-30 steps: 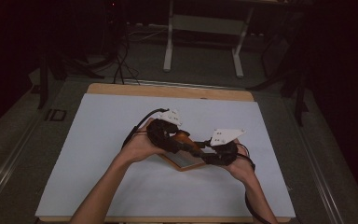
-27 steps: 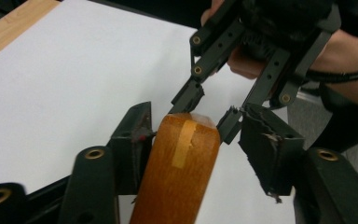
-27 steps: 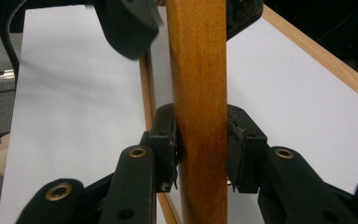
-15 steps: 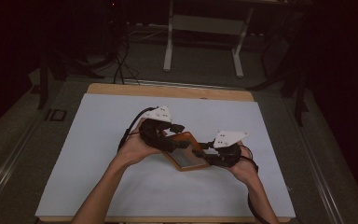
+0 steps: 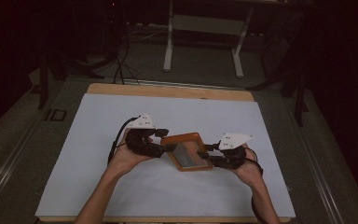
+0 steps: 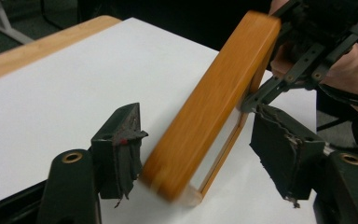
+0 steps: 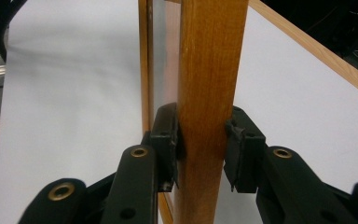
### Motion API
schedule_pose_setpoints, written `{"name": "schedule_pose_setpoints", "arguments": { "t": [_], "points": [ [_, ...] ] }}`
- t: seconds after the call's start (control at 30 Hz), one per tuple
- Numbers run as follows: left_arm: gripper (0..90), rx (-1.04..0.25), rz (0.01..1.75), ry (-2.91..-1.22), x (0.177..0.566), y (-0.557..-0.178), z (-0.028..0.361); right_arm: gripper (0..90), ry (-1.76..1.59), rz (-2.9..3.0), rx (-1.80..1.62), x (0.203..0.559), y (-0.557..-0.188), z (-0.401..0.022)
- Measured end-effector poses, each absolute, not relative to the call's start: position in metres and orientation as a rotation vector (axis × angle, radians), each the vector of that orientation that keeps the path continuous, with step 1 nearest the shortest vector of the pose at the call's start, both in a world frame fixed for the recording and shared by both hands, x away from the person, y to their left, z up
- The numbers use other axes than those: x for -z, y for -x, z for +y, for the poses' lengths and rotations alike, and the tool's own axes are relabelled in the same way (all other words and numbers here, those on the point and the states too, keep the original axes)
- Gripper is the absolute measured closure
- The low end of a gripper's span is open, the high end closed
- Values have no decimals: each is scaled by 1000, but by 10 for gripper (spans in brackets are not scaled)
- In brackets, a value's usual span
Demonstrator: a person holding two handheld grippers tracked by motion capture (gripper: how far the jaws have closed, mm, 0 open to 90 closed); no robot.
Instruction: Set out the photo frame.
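A wooden picture frame (image 5: 187, 151) is held up off the white sheet (image 5: 98, 135) that covers the worktop (image 5: 168, 90), between the person's two hands. In the high view it sits at an angle near the middle of the sheet, its glass side facing up and its left edge towards the left tongs (image 5: 164, 141).

The right tongs (image 5: 208, 154) are clenched on the frame's right side. In the right gripper view the two black pads press flat against both faces of the wooden rail (image 7: 208, 93), which runs straight up between them, with the glass pane (image 7: 161, 56) showing just to the left of it.

The left tongs (image 6: 193, 154) are released. In the left gripper view the frame's rail slants up between the two torn pads, with a clear gap to the right-hand pad; the left-hand pad is very close to the lower corner of the wood, and the blur there makes it hard to say whether it touches, though it does not seem to press. These jaws have just been opening, with the frame between them. Farther off in that view the right tongs (image 6: 265, 91) grip the far end of the frame, with the right hand (image 6: 354, 65) behind them.

The left hand (image 5: 128, 156) rests low over the sheet, and a cable (image 5: 117, 137) loops out from the left tongs.
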State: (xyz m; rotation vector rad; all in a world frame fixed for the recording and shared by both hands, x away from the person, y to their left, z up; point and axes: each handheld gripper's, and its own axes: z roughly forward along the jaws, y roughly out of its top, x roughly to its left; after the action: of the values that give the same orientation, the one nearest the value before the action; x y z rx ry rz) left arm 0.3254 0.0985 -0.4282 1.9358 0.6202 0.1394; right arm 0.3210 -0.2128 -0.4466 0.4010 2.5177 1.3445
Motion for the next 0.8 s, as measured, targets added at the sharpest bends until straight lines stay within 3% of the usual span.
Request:
{"name": "schedule_pose_setpoints", "arguments": {
  "t": [0.47, 0.8],
  "points": [
    [338, -117, 668, -1926, 469, -325, 75, 671, -427, 2519, -1328, 450, -321, -221],
    [452, -91, 667, -1984, 488, -327, 52, 660, -446, 2529, -1285, 454, -322, -230]
  ]
}}
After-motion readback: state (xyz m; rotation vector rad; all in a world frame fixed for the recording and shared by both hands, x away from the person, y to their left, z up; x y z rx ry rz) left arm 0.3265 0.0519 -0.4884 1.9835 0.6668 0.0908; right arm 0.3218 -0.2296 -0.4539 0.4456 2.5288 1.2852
